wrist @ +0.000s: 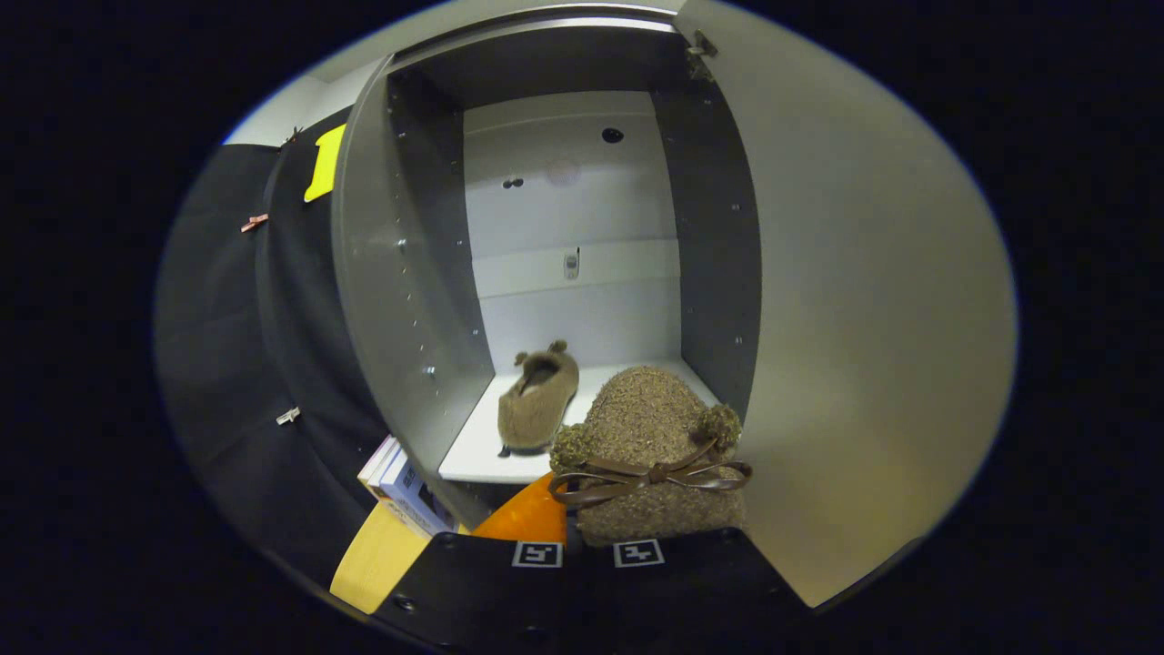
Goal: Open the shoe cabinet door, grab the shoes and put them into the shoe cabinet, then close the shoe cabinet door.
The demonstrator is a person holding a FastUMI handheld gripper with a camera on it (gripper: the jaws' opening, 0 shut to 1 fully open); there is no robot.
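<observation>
Open shoe cabinet [582, 227]; gripper [587, 551] jaws clamping slipper [650, 455].

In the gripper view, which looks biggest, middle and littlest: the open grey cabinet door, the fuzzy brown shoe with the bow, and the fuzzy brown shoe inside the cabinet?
1. Open grey cabinet door, by far.
2. Fuzzy brown shoe with the ribbon bow, at the gripper.
3. Fuzzy brown shoe on the white cabinet floor.

The shoes are probably a matching pair; the bow shoe looks bigger because it is nearer the camera.

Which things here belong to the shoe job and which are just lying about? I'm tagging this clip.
Job: shoe cabinet; open door; shoe on the shelf; second shoe with bow, held at the gripper.
Lying about: books beside the cabinet's foot.
</observation>
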